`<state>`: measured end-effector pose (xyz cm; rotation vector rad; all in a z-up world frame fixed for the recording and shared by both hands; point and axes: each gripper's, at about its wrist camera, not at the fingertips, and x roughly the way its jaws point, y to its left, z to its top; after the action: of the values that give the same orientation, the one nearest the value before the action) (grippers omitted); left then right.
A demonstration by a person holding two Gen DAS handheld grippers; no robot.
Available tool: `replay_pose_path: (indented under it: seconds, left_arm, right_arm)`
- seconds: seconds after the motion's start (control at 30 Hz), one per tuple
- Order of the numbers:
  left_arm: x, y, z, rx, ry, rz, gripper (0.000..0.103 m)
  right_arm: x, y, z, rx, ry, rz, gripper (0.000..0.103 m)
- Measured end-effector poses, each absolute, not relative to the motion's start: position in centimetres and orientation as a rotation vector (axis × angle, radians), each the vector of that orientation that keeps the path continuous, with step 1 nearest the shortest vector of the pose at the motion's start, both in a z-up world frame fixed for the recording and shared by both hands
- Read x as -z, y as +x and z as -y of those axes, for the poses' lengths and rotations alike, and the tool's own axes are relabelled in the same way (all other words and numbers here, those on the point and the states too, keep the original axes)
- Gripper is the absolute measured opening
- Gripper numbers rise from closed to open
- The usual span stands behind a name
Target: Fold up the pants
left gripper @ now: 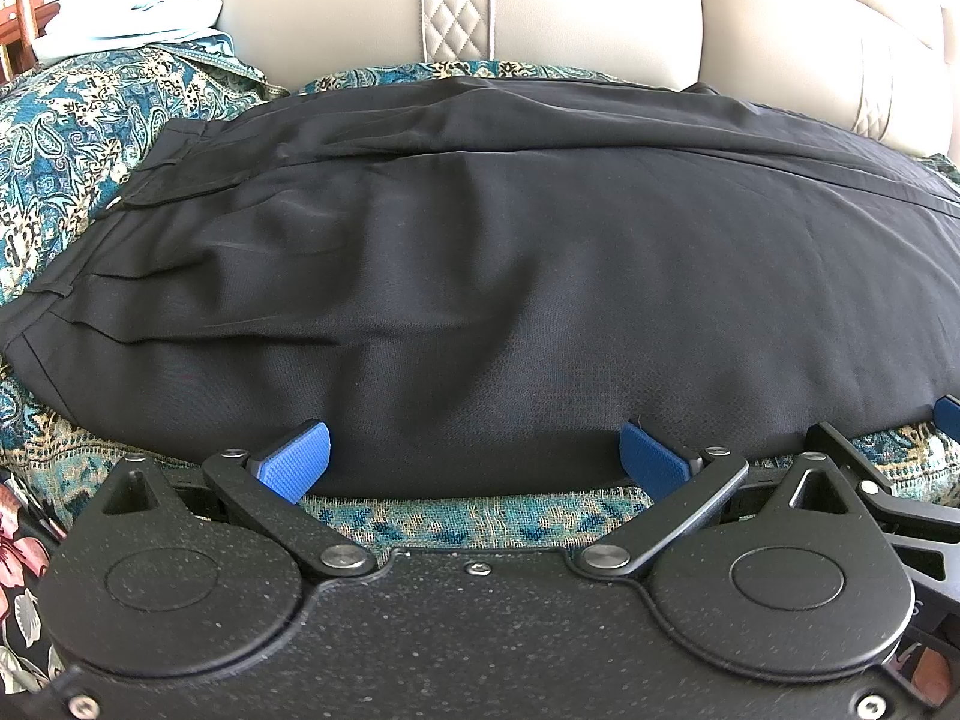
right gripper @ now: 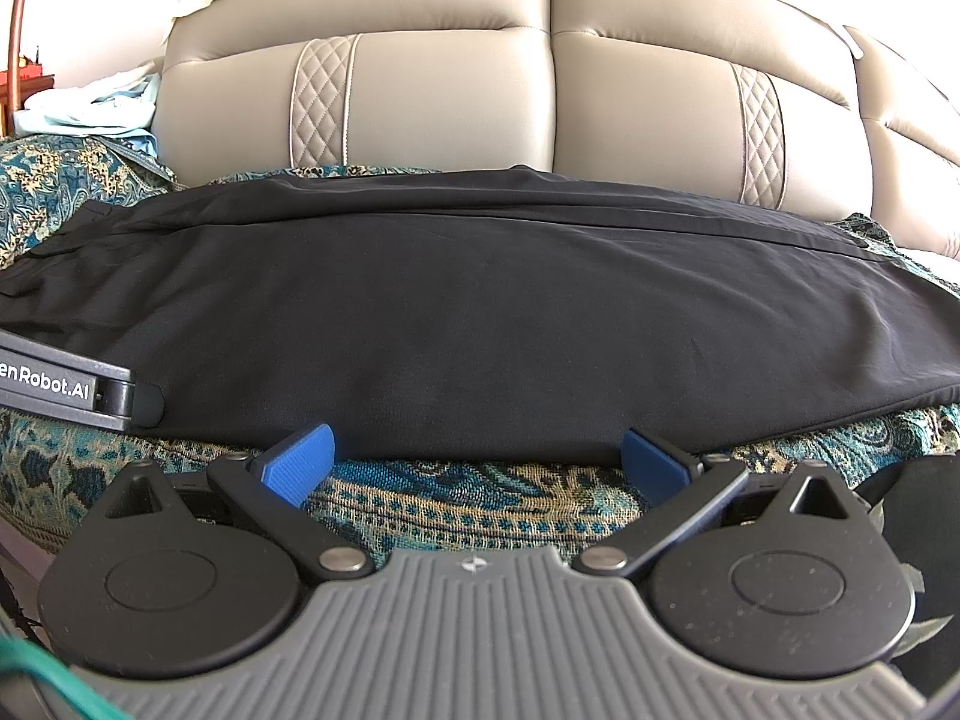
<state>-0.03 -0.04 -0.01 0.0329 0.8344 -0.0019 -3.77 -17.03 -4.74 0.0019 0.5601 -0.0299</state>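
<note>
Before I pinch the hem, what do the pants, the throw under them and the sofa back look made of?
Pants: thin dark woven cloth, matte with slight sheen, soft creases; likely suiting. Throw: coarse woven paisley textile, teal and tan, weave visible. Sofa back: smooth beige leather or faux leather, with quilted stitched panels.

Black pants (right gripper: 480, 312) lie lengthwise across a teal paisley throw (right gripper: 474, 504) that covers the seat of a beige leather sofa (right gripper: 450, 102). The right gripper (right gripper: 477, 459) sits low at their near hem, jaws spread wide, its blue pads (right gripper: 300, 462) just at the fabric's edge with nothing between them. At left, the grey body of the left gripper (right gripper: 66, 387) rests against the same edge. Pale blue cloth (right gripper: 90, 105) is bunched at the sofa's far left
</note>
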Motion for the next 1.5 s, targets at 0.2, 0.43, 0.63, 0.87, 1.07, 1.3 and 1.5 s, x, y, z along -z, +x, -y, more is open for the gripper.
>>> replay_pose_path:
  seconds: [0.2, 0.43, 0.63, 0.87, 1.07, 1.3, 1.5]
  left_arm:
    - [0.0, 0.0, 0.0, 0.002, 0.033, -0.833, 0.103]
    - [-0.5, 0.4, -0.4, 0.015, 0.028, -0.863, 0.103]
    - [-3.1, 2.3, -2.9, 0.064, -0.011, -0.861, 0.103]
    - [-7.8, 9.7, -8.9, -0.016, -0.059, -0.788, 0.103]
    - [-9.3, 20.8, -16.1, -0.189, -0.183, -0.813, 0.103]
    - [-6.0, 31.5, -22.2, -0.39, -0.342, -0.898, 0.103]
    - [-2.2, 37.1, -23.7, -0.545, -0.42, -0.943, 0.103]
  right_arm:
    - [4.9, -3.9, 16.8, 0.031, 0.0, -0.563, 0.103]
    - [4.3, -3.9, 16.6, 0.039, 0.001, -0.553, 0.103]
    - [2.3, -2.9, 16.5, 0.039, -0.017, -0.6, 0.103]
    - [-1.8, 0.6, 17.6, -0.001, 0.032, -0.53, 0.103]
    - [-3.6, 6.0, 17.6, 0.035, 0.045, -0.518, 0.103]
    - [-3.7, 9.9, 16.5, 0.055, 0.053, -0.509, 0.103]
    - [-3.4, 12.6, 15.0, 0.055, 0.042, -0.517, 0.103]
